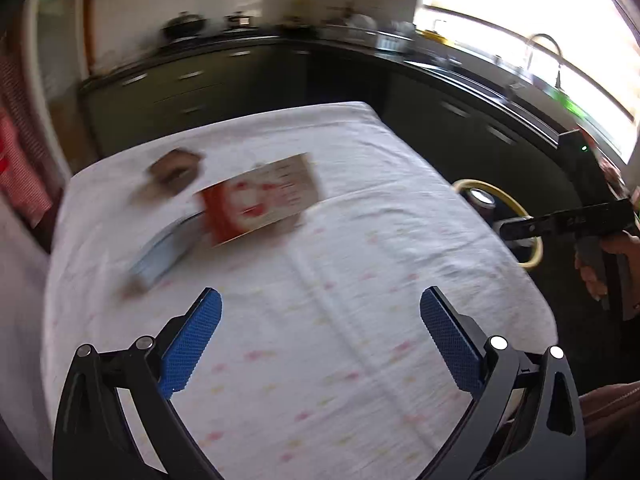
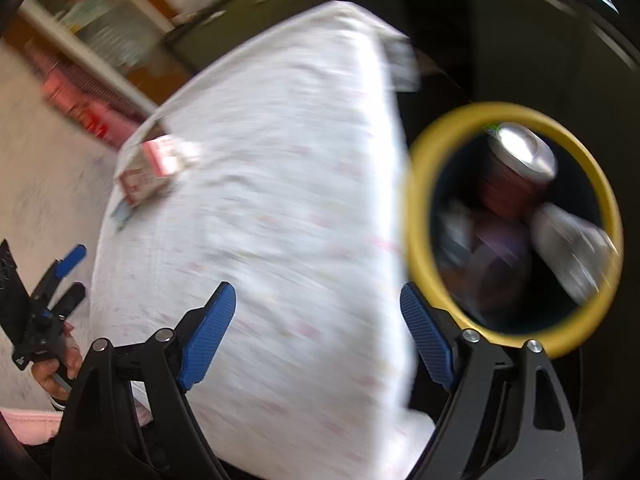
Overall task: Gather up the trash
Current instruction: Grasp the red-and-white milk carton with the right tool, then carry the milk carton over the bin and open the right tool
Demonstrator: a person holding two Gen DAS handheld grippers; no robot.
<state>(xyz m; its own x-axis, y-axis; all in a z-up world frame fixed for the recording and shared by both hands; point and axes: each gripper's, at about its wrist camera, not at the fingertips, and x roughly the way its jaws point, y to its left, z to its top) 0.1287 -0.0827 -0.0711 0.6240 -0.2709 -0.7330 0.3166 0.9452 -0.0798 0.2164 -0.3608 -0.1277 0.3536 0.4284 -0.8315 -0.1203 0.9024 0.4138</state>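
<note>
A red and white carton (image 1: 260,200) lies flat on the white cloth-covered table (image 1: 320,320), with a pale blue wrapper (image 1: 164,252) beside it and a brown crumpled piece (image 1: 176,168) behind. My left gripper (image 1: 320,320) is open and empty above the near part of the table. My right gripper (image 2: 318,320) is open and empty at the table's right edge, next to the yellow-rimmed bin (image 2: 416,200). The bin holds a can (image 2: 520,160) and other trash. The carton also shows in the right wrist view (image 2: 148,172). Both views are blurred.
Dark kitchen cabinets (image 1: 192,88) and a counter with a sink tap (image 1: 544,44) run behind and right of the table. The bin (image 1: 516,204) stands on the floor at the table's right side. The left gripper shows in the right wrist view (image 2: 70,276).
</note>
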